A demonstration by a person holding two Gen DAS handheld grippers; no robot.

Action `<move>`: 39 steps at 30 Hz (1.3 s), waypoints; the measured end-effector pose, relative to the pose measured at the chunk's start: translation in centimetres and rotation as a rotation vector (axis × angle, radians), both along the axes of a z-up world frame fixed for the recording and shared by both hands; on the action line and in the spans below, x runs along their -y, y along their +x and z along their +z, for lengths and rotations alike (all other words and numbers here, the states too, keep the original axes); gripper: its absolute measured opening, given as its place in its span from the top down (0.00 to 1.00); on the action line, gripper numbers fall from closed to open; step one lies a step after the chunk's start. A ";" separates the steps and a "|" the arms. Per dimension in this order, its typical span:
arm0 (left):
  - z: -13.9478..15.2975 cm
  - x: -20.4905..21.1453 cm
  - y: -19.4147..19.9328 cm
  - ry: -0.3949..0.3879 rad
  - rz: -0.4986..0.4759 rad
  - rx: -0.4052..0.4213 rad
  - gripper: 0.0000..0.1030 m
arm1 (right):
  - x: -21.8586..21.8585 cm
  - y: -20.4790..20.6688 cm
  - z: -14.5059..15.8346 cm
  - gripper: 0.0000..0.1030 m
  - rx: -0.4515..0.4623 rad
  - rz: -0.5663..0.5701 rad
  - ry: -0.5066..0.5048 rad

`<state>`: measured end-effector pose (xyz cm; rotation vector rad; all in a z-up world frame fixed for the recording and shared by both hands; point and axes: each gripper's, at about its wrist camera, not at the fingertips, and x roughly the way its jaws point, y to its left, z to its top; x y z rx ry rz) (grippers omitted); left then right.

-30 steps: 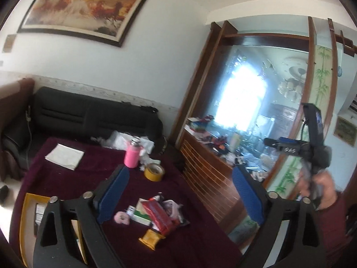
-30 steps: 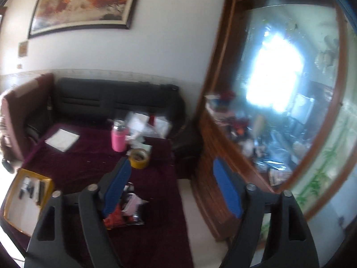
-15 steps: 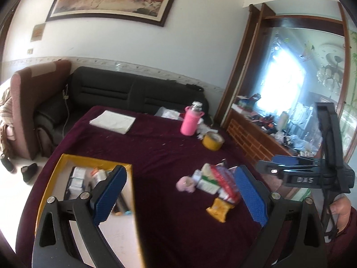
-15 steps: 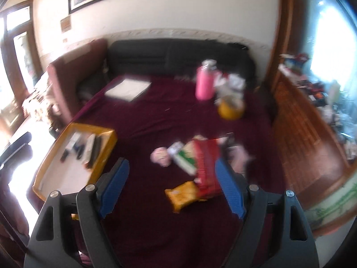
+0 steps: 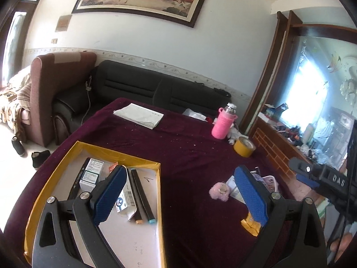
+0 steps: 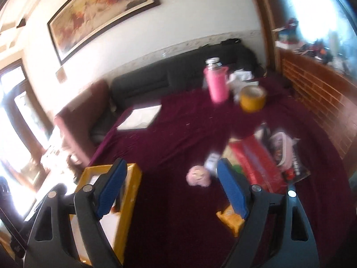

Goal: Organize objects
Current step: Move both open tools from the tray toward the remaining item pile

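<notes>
A yellow-rimmed tray (image 5: 118, 154) lies at the table's near left and holds medicine boxes (image 5: 91, 174) and two markers (image 5: 142, 198). My left gripper (image 5: 180, 170) hangs open and empty over the tray's right edge. On the right is a loose pile: a pink fluffy ball (image 5: 219, 191), a red packet (image 6: 254, 163) and a yellow snack packet (image 6: 231, 220). My right gripper (image 6: 171, 164) hovers between the tray (image 6: 131, 189) and the pink ball (image 6: 198, 176). Its jaws are opening with nothing between them.
A pink bottle (image 5: 223, 124), a roll of yellow tape (image 5: 244, 148) and a sheaf of papers (image 5: 138, 116) stand farther back on the maroon cloth. A black sofa runs behind the table, with a wooden cabinet to the right. The right-wrist view is blurred.
Both grippers have come down toward the table and tipped downward. The tray has come into full view under the left one; the pile now sits by the right one's right finger.
</notes>
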<state>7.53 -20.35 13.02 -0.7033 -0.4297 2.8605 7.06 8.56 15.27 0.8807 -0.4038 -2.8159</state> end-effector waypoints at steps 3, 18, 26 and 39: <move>-0.9 -1.4 -0.7 0.042 -0.028 0.047 0.08 | -2.3 -0.6 -2.3 0.19 0.076 -0.020 -0.015; -3.7 -10.0 -1.9 -0.026 -0.099 0.182 0.08 | -15.9 1.7 -8.2 0.20 0.217 -0.231 -0.121; -6.5 -10.9 -2.5 -0.041 -0.151 0.237 0.08 | -11.1 0.4 -5.6 0.20 0.120 -0.175 0.058; -10.9 -9.3 -3.8 -0.020 -0.287 0.317 0.08 | -5.5 -5.2 -6.4 0.20 0.189 -0.163 0.068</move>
